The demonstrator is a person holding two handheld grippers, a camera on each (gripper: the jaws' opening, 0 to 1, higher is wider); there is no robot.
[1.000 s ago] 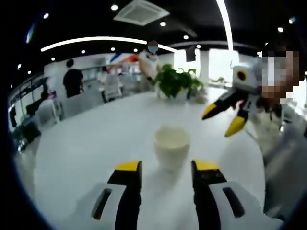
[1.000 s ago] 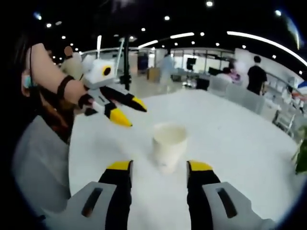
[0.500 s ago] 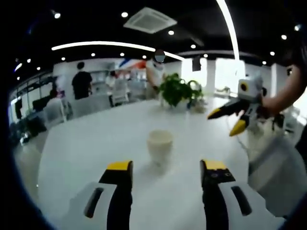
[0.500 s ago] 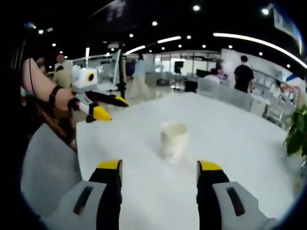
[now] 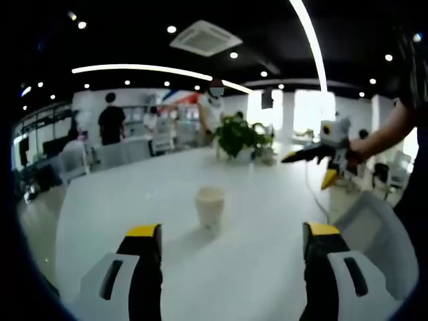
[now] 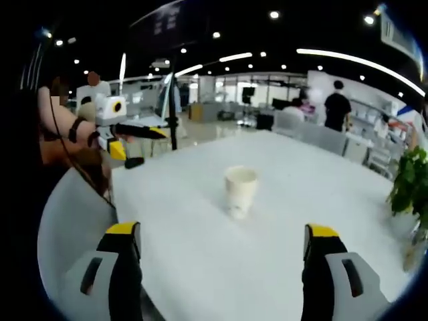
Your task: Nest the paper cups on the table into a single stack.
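One white paper cup (image 5: 209,206) stands upright near the middle of the white table (image 5: 114,194). It is too small for me to tell whether others are nested inside it. My left gripper (image 5: 233,234) is open wide, with the cup well ahead between its jaws and nothing held. The right gripper view has the same cup (image 6: 240,190) ahead of my right gripper (image 6: 223,231), also open wide and empty. The two grippers face each other across the table: the right gripper (image 5: 309,167) hangs at the far side, and the left gripper (image 6: 137,142) is held up at the table's edge.
A potted green plant (image 5: 237,134) stands on the table behind the cup and appears at the edge as the plant (image 6: 408,187). The person's arm (image 6: 63,120) holds the far gripper. Chairs and standing people are in the room beyond the table (image 6: 200,247).
Both grippers have drawn back from the cup, which now looks smaller and farther off. Both pairs of jaws have spread wider. The cup has stayed in place.
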